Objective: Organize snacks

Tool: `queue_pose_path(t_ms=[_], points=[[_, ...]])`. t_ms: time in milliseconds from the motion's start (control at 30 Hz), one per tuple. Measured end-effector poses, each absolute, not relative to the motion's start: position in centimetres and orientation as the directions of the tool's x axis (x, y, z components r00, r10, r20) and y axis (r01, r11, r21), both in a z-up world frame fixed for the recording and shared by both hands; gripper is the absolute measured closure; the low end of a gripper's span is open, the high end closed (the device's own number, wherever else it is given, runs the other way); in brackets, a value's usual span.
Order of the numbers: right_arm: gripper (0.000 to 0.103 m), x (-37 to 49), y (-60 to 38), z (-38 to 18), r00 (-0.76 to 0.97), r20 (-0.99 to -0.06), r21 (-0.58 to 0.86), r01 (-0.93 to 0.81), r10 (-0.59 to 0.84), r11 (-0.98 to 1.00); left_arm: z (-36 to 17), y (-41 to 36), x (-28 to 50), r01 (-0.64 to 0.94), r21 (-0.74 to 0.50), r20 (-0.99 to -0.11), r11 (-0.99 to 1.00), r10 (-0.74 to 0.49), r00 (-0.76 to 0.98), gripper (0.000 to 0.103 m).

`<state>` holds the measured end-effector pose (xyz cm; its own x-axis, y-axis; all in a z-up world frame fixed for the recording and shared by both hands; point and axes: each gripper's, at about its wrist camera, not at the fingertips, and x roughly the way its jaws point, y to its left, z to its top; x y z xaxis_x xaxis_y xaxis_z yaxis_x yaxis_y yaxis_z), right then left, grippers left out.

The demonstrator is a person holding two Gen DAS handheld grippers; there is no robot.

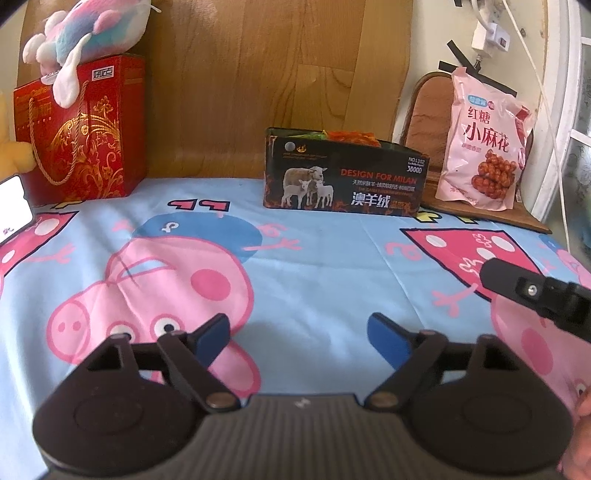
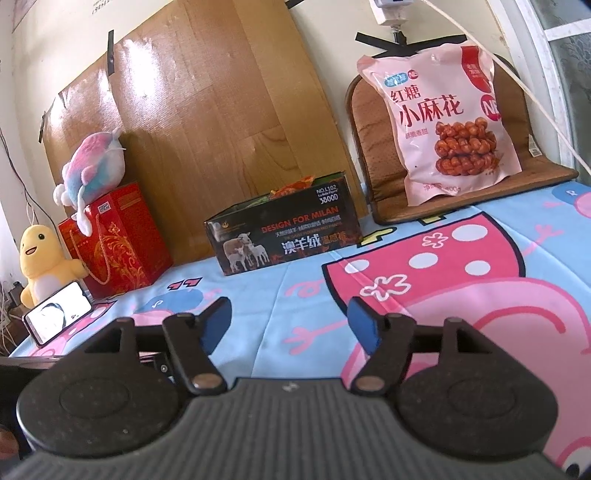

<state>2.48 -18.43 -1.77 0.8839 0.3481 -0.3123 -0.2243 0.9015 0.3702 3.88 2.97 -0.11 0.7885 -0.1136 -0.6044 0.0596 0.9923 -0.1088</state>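
A black cardboard box (image 1: 343, 177) (image 2: 284, 232) printed with sheep stands at the far side of the cartoon bedsheet, with orange snack packets (image 1: 351, 136) (image 2: 293, 186) showing above its rim. A large pink snack bag (image 1: 484, 140) (image 2: 447, 129) leans upright on a brown cushion to the right of the box. My left gripper (image 1: 298, 334) hovers over the sheet well short of the box, open, nothing between its blue pads. My right gripper (image 2: 290, 321) is also open and empty, low over the sheet. Part of the right gripper's black finger (image 1: 517, 284) shows at the right of the left wrist view.
A red gift bag (image 1: 81, 133) (image 2: 118, 240) with a pastel plush toy (image 1: 85, 33) (image 2: 94, 166) on top stands at the far left. A yellow plush (image 2: 40, 262) and a lit phone (image 2: 59, 314) sit beside it. A wooden board (image 2: 207, 122) leans on the wall behind.
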Motion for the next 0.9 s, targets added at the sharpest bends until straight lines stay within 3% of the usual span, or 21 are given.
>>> queue_pose_path(t_ms=[67, 300, 900], points=[[0.029, 2.4, -18.5, -1.8, 0.885, -0.311, 0.37, -0.223, 0.346, 0.902, 0.0, 3.1, 3.7, 0.053, -0.116, -0.595, 0.992, -0.112, 0.796, 0.006], [0.029, 2.4, -18.6, -1.8, 0.889, -0.309, 0.377, -0.212, 0.338, 0.902, 0.2, 3.2, 3.5, 0.057, -0.123, -0.574, 0.991, -0.118, 0.81, 0.0], [0.025, 2.4, -18.7, -1.8, 0.89, -0.307, 0.385, -0.207, 0.336, 0.9, 0.3, 3.1, 2.9, 0.099, -0.133, -0.546, 0.986, -0.156, 0.823, 0.0]])
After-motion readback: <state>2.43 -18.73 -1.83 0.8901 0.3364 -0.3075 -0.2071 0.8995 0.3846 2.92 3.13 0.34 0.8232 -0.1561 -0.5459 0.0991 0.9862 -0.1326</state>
